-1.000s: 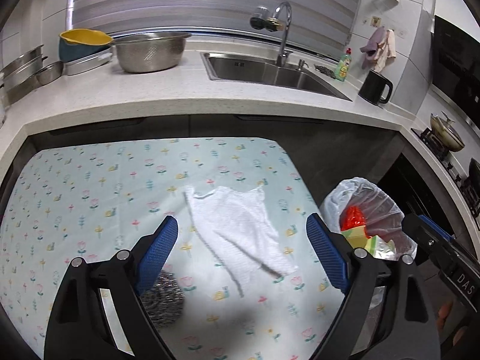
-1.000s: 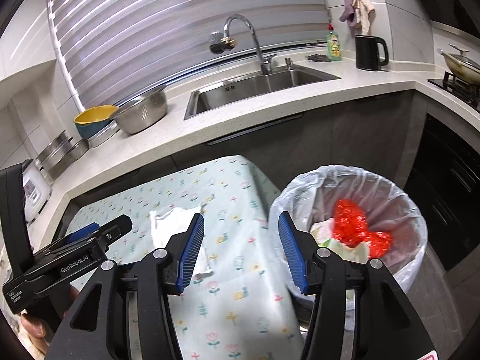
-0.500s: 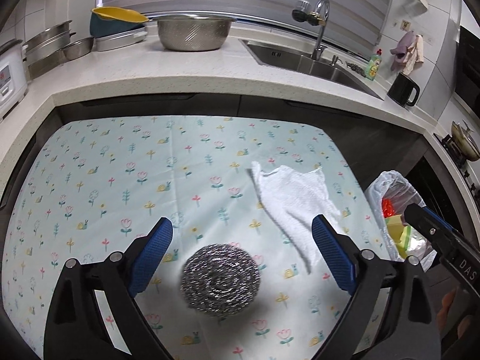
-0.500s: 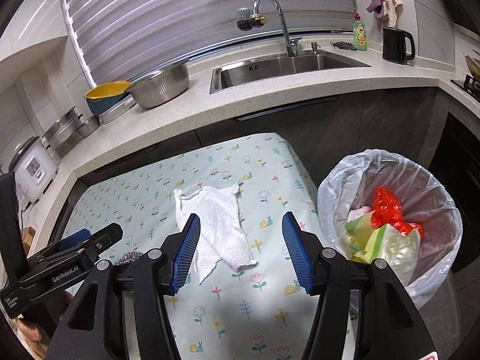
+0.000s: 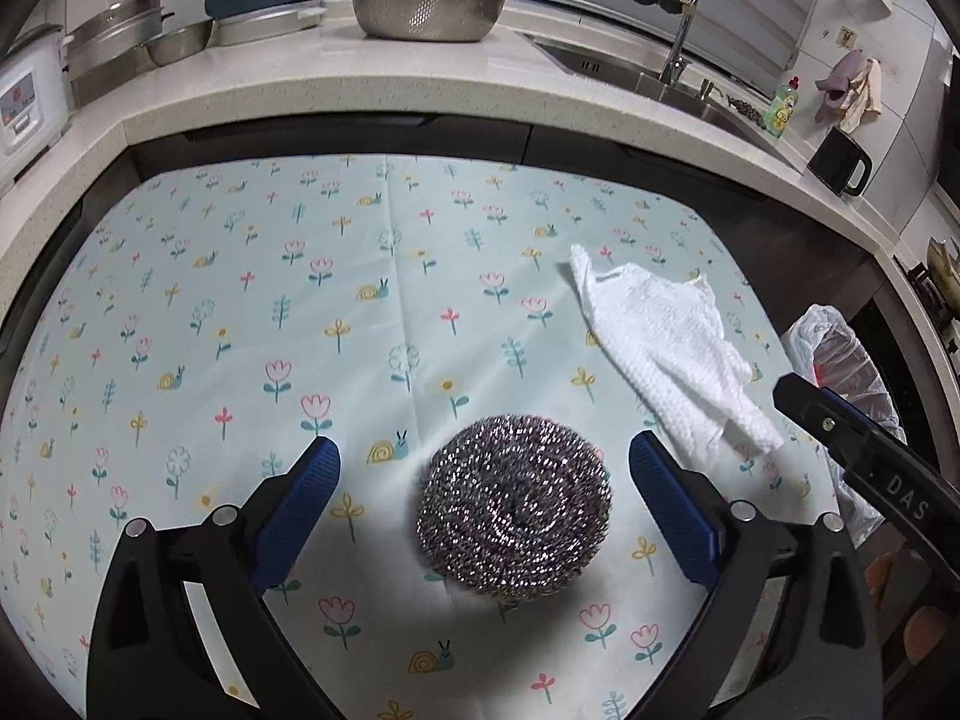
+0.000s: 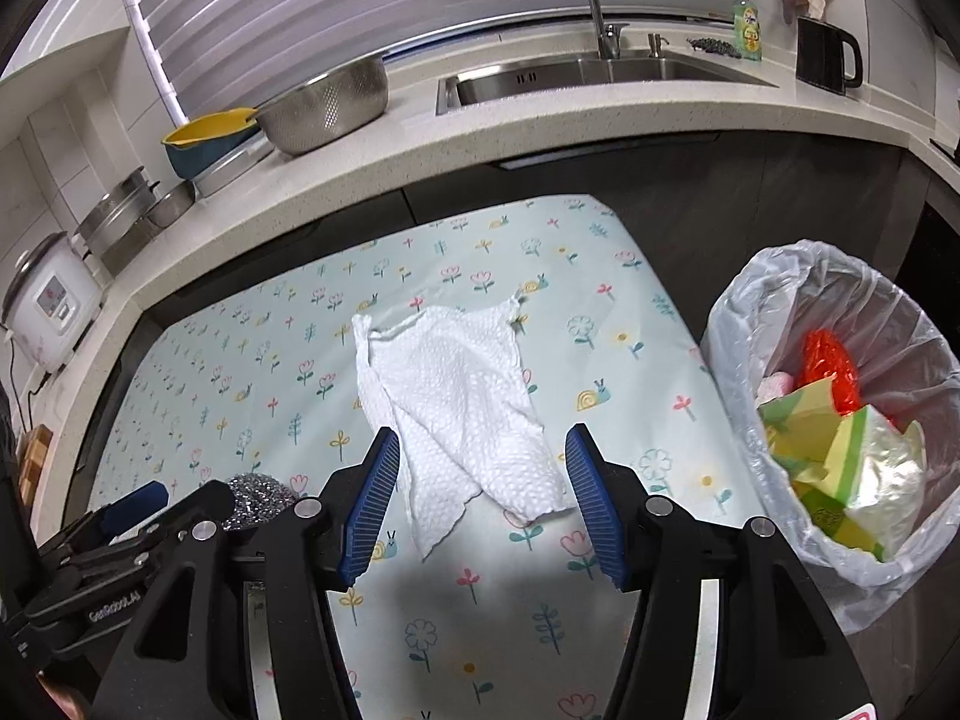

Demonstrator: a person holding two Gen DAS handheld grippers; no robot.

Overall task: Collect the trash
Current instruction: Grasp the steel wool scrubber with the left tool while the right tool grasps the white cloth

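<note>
A: What's the trash here & where is it?

B: Two bits on a floral tablecloth (image 5: pixel 360 300). A round steel-wool scourer (image 5: pixel 515 505) lies flat near the front edge. A crumpled white paper towel (image 6: pixel 462 408) lies just to its right, towards the bin side, not touching it

A: And the claws?

B: Left gripper (image 5: pixel 483 498) is tilted down over the scourer, blue pads either side w/ clear gaps; jaws wide apart & opening, nothing clamped. Right gripper (image 6: pixel 483 492) is angled down over the towel's near end; jaws part-way apart, towel's lower corner between them, pads not pressing on it

A: Where's the bin?

B: Off the table's right edge: a bin w/ a clear plastic liner (image 6: pixel 840 312). Inside it, a red wrapper (image 6: pixel 831 369) & yellow-green packaging (image 6: pixel 840 456)

A: Anything behind?

B: A speckled worktop (image 6: pixel 540 138) runs along the back. On it: steel colander (image 5: pixel 427 3), yellow-rimmed blue bowl (image 6: pixel 207 141), white rice cooker (image 6: pixel 51 306), sink (image 6: pixel 600 75) w/ tap, green soap bottle (image 6: pixel 746 27), black jug (image 6: pixel 827 55)
</note>
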